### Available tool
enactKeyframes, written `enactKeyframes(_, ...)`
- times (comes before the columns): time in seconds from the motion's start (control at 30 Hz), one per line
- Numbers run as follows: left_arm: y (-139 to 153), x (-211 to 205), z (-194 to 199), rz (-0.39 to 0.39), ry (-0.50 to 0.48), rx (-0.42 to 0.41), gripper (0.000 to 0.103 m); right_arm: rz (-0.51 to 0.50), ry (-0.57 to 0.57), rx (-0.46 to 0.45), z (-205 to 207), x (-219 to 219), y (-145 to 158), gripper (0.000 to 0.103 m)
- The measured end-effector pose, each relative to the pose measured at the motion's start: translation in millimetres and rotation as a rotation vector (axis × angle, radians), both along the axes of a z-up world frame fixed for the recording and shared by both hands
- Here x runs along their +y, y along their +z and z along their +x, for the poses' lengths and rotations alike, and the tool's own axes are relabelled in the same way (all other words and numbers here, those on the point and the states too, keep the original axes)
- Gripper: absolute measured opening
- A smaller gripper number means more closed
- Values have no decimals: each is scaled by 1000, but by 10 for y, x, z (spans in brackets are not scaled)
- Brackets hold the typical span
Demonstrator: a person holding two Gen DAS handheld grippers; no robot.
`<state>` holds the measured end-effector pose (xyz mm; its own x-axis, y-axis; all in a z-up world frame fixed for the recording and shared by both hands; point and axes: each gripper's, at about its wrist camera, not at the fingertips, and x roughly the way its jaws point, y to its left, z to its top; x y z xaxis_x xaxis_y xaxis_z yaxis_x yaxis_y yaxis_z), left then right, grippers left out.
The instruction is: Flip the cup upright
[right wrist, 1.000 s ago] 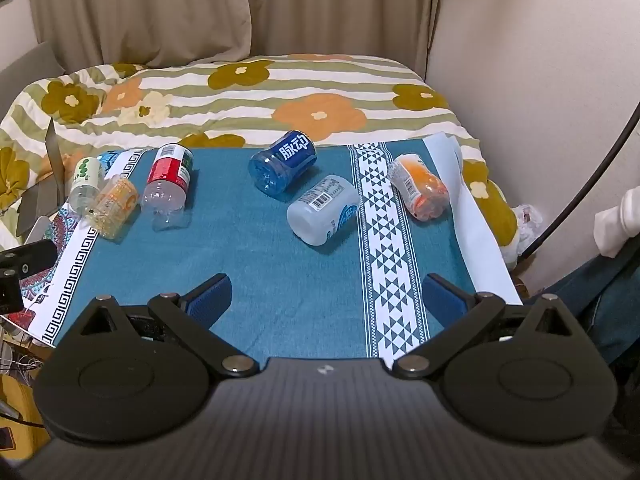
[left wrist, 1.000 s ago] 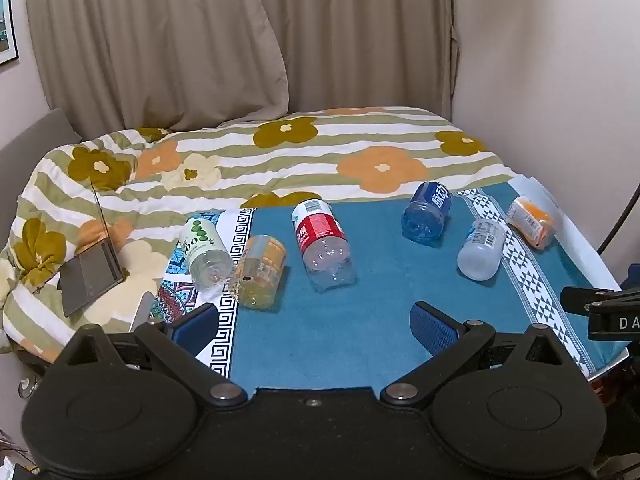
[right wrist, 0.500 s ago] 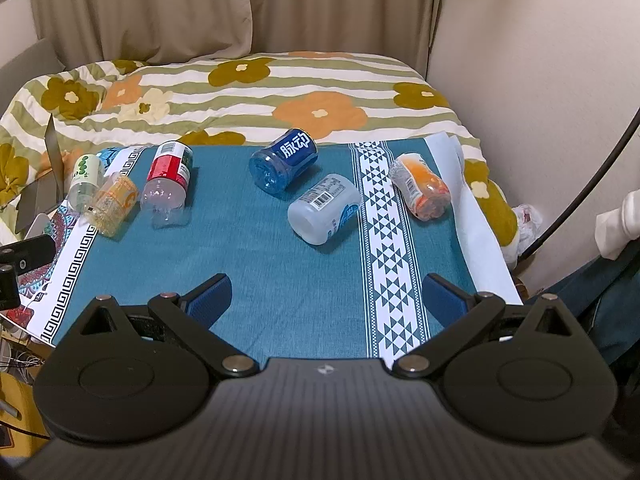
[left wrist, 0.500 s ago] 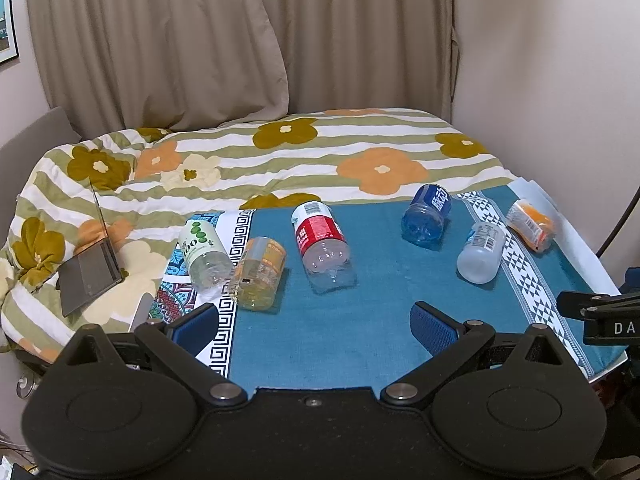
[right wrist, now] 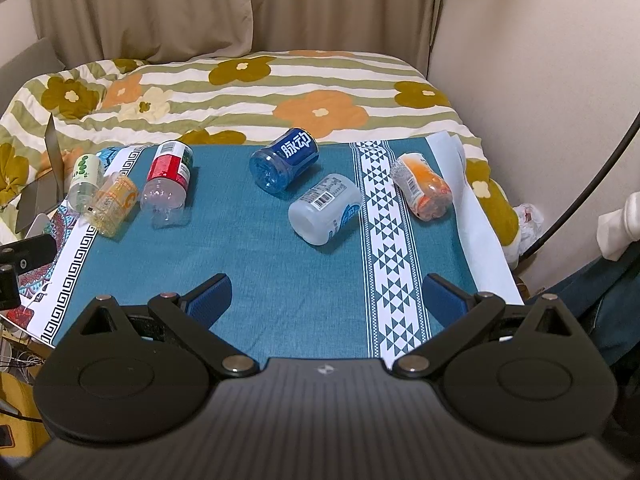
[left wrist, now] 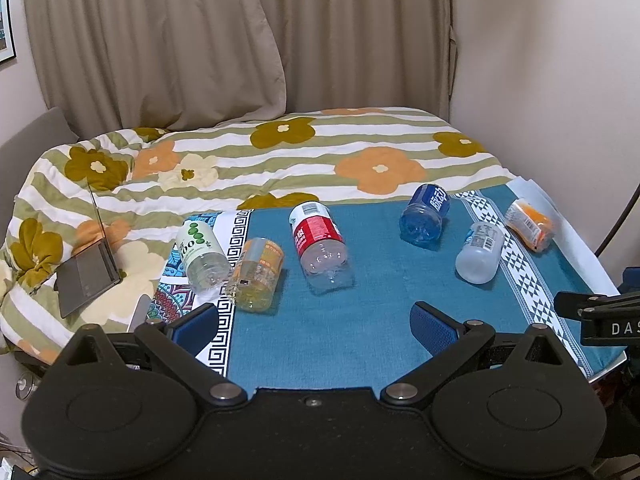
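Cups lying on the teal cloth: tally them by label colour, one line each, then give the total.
Green-and-white label plastic cup: 1
Orange label plastic cups: 2
Red label plastic cup: 1
Blue label plastic cup: 1
White barcode label plastic cup: 1
Total: 6, all on their sides.

Soft, even indoor light, moderately bright, falls from above; both views are sharp, with no motion blur; ahead of the jaws, short soft shadows sit beneath the cups [right wrist: 325,208] on the teal cloth [right wrist: 280,280]; fisheye bending curves the curtains [left wrist: 240,40] and walls at the edges; corners darken; no strong glare.
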<state>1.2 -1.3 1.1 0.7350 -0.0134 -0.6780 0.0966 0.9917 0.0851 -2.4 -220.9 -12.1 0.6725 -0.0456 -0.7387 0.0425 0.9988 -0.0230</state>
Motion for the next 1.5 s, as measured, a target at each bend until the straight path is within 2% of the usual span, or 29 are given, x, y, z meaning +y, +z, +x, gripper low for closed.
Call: enactKeyframes(1.5,26,11,7,-8,0,-6,103,3,2,-7,0,21,19,103)
